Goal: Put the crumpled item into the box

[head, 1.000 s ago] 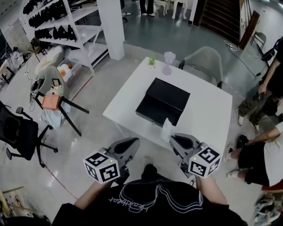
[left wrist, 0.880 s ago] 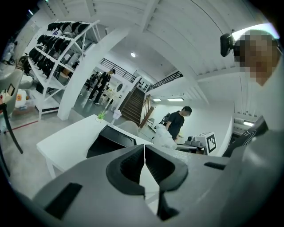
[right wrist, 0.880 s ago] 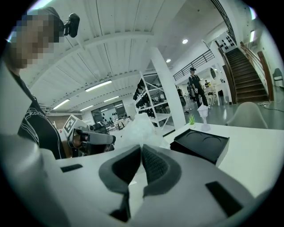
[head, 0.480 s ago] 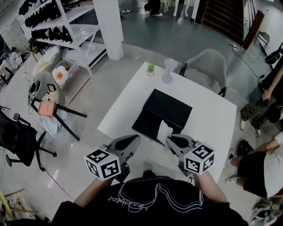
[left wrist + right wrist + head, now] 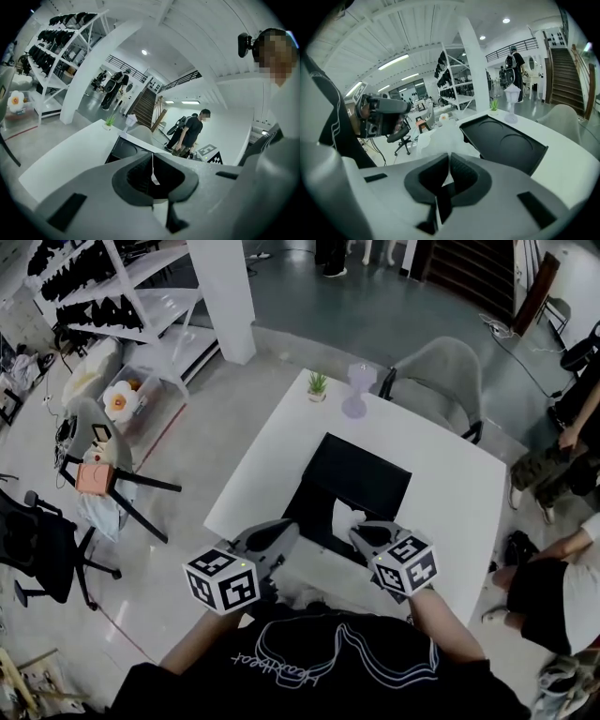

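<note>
At one table (image 5: 450, 486), one box (image 5: 364, 476), one crumpled item (image 5: 344, 518)

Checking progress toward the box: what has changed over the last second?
The left tool and right tool moved forward to the table; the right tool brought the wad up to the box's near side. Unchanged: right tool shut on the wad, left tool empty, box in place.

We're in a big open studio/workshop hall: white table (image 5: 450, 502) w/ grey chair (image 5: 436, 381), shelf rack (image 5: 150, 282) of dark gear, office chair (image 5: 37, 540), staircase (image 5: 473, 268)
</note>
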Demonstrator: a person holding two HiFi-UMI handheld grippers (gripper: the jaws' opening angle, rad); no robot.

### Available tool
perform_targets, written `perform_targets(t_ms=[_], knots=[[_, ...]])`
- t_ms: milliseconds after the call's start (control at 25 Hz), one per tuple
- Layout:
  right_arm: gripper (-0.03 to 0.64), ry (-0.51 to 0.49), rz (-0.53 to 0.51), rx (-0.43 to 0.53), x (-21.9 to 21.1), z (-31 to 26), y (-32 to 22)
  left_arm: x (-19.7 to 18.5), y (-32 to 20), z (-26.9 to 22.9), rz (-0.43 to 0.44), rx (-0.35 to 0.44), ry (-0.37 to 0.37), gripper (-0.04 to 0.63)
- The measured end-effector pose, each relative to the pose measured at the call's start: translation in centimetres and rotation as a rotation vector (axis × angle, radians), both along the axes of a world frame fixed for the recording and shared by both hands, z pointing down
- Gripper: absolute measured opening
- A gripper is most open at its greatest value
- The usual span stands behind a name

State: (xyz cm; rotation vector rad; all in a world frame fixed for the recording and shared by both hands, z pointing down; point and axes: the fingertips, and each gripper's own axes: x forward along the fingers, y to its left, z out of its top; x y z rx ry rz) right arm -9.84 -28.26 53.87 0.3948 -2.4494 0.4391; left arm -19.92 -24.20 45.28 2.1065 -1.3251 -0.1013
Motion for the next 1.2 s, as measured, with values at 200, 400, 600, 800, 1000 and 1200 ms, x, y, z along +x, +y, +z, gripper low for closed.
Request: perform_targets(t_ms=[200,400,600,800,1000,1200], knots=[[0.012,0.128,0.012,0.011,-0.9,2.8,-0.4,-1.6,-0.8,0.9,0.048,-0.036,0.006,0.008],[0.014,0.274,0.027,0.056,-1.2,5.0,-1.2,-3.1,-1.4,1.3,0.098,-0.056,0.008,0.008],[0.014,0.374,0.044,0.055,-1.7,6.9,-1.5,-4.8,-1.5,1.9,0.126,-0.061,0.015,0.008],[0.018,0.492,0.029,0.04,-1.6,8.8,-1.6,-6.3,-2.1,1.9,0.14,-0.061,0.019,0.008],[0.04,0.525,0.04,0.024,-2.2,9.7,-1.4,-6.9,-2.2,1.1,0.175,-0.032,0.025,0.008],[0.116,0.514,0.074,0.001,-2.0,9.6,-1.3,-7.4,-2.5,1.2,0.208,-0.025,0.022,0.008]])
